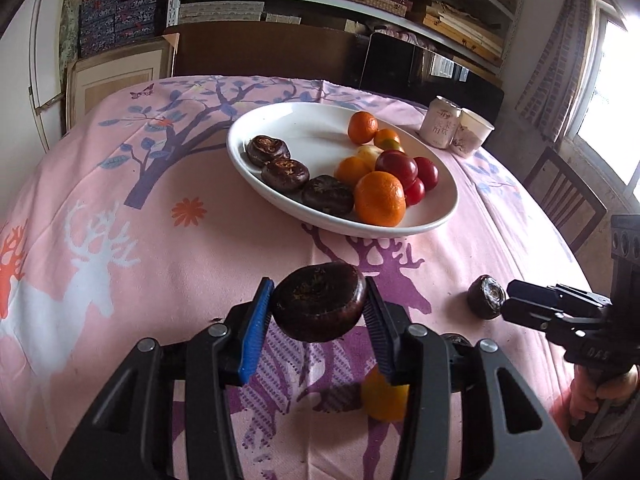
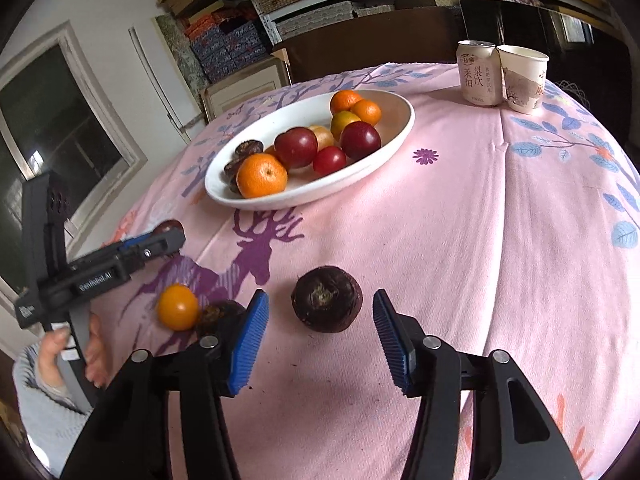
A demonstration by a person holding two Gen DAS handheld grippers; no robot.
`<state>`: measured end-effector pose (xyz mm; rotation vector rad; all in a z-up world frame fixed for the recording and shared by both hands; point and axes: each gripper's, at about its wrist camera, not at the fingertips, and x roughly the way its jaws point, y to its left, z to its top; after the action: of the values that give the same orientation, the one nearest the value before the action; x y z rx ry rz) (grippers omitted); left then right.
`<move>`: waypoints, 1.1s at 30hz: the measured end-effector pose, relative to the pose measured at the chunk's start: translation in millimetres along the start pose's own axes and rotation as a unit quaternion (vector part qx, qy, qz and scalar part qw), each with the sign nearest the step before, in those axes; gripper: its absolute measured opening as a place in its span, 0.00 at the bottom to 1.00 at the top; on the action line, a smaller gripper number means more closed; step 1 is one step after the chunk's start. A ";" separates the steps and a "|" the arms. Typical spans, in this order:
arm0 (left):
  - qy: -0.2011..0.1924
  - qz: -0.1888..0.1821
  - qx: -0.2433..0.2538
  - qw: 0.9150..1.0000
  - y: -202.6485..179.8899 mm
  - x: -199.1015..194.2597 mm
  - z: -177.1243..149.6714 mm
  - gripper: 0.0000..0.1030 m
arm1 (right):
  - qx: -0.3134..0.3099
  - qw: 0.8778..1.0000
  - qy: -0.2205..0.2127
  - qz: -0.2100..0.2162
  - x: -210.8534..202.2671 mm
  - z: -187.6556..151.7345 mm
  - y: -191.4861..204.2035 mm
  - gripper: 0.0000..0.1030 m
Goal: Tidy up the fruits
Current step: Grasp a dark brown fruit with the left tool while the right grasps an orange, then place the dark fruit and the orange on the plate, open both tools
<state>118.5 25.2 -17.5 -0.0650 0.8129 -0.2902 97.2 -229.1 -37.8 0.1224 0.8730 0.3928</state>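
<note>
My left gripper (image 1: 319, 307) is shut on a dark brown water chestnut (image 1: 319, 306) and holds it above the pink cloth, short of the white oval plate (image 1: 280, 120). The plate holds three water chestnuts (image 1: 286, 174), several tangerines (image 1: 379, 199) and red plums (image 1: 397, 166). My right gripper (image 2: 320, 334) is open, its blue pads on either side of another water chestnut (image 2: 327, 298) lying on the cloth. A loose tangerine (image 2: 177, 306) and one more chestnut (image 2: 220, 316) lie to its left. The left gripper also shows in the right wrist view (image 2: 168, 236).
A drink can (image 2: 479, 72) and a paper cup (image 2: 524, 78) stand at the table's far right. A wooden chair (image 1: 564, 196) is beside the table on the right. Shelves of boxes fill the wall behind. The pink deer-patterned tablecloth (image 2: 480, 220) covers the round table.
</note>
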 end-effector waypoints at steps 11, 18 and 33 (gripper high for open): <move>0.019 0.004 0.010 1.000 -5.1 10.1 -4.2 0.43 | -0.003 1.000 0.007 -0.021 16.3 2.7 2.3 0.43; 0.007 0.005 0.008 1.000 -5.8 1.4 -5.8 0.43 | 0.028 0.999 -0.036 0.000 -4.4 6.1 -8.5 0.40; -0.029 0.008 0.019 0.999 -11.8 30.5 107.8 0.43 | 0.024 0.994 -0.109 0.004 -1.3 106.2 6.1 0.40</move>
<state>213.5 -0.4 37.1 -0.0315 0.7506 -0.2862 176.0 -218.2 32.8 0.2094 0.6664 0.3593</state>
